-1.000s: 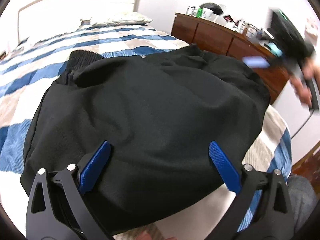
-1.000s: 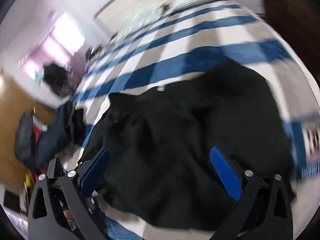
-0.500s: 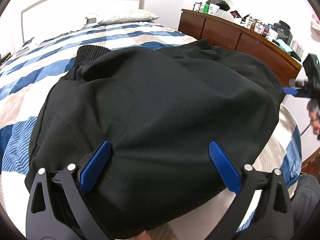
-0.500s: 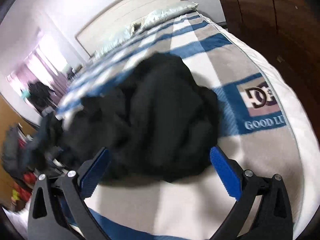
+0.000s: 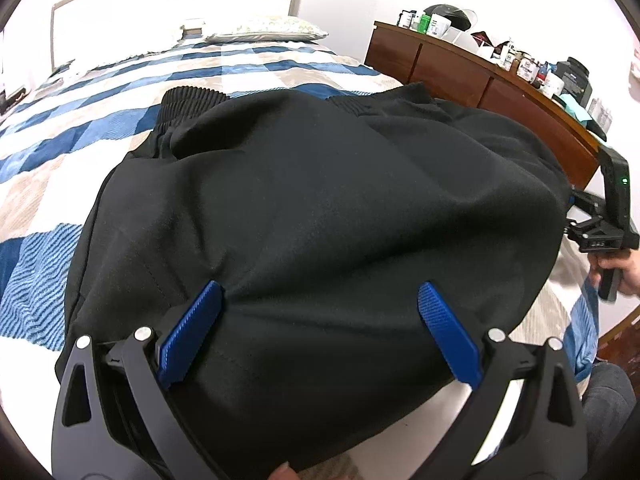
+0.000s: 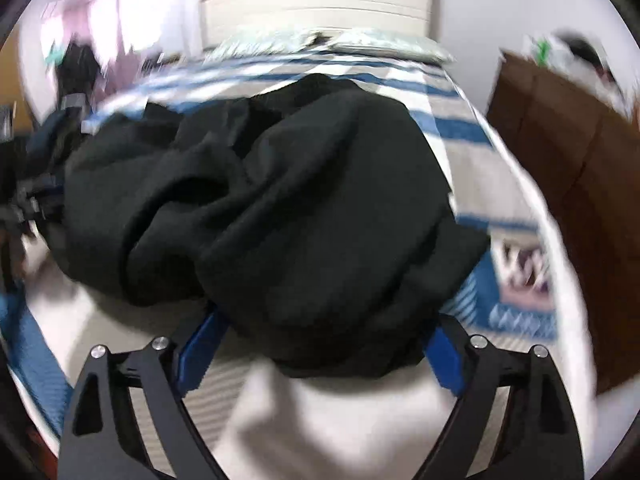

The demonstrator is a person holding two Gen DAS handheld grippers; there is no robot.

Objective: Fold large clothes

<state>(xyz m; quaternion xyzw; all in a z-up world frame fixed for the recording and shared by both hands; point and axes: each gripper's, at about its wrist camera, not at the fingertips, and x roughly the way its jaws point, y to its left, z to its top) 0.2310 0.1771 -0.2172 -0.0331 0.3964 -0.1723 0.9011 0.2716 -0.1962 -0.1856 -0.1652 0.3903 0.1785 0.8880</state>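
Left wrist view: the left gripper stands with its jaws spread wide over the near edge of the black garment, nothing pinched. The garment lies on the striped bed, its long axis running away toward the ribbed waistband. The right gripper sits at the garment's far right edge.

Right wrist view — blurred: the right gripper has its jaws closing with a bunched corner of the garment between the 2 blue pads. Firm contact is not evident. This hand appears nearer to a grip.
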